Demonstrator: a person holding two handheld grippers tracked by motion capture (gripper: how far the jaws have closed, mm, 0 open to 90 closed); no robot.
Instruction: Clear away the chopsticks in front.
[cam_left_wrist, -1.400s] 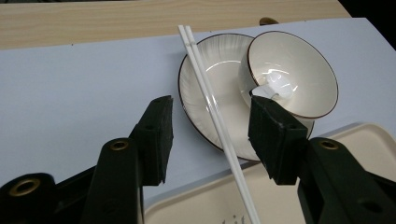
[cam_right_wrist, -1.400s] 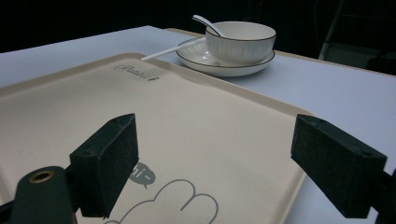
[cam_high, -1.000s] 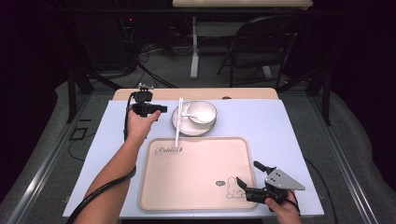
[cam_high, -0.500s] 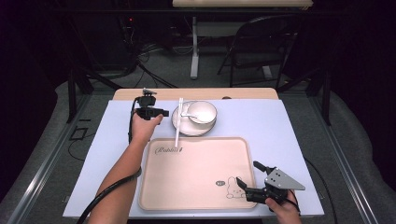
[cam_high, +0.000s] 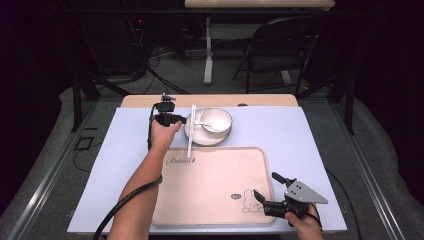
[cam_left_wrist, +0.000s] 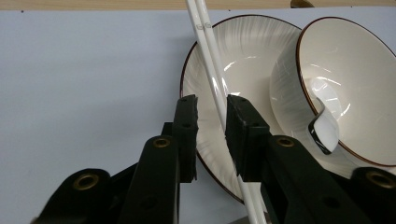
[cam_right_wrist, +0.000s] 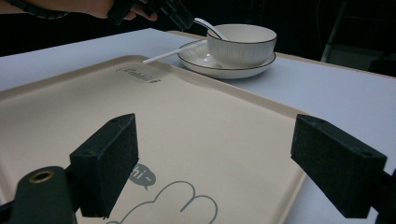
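Since a second ago the left gripper (cam_high: 181, 119) has slid right and down from beside the plate to the chopsticks (cam_high: 190, 131), and its jaws have just been closing with the white pair between them. Largest on the blue table (cam_high: 320, 135) is the beige tray (cam_high: 210, 190), lying at the near side with a rabbit drawing at its near right corner. Beyond its far edge sits the plate (cam_high: 196, 135), with the bowl (cam_high: 216, 120) standing on it and a spoon (cam_high: 200, 121) resting in the bowl. The chopsticks lie side by side across the plate's left rim, their near ends reaching over the tray's far edge. In the left gripper view the chopsticks (cam_left_wrist: 212, 74) run between the two pads, close against the right one and apart from the left one; the jaws are narrow but not yet clamped. The right gripper (cam_high: 267, 196) hovers over the tray's near right corner with its jaws spread wide and nothing between them.
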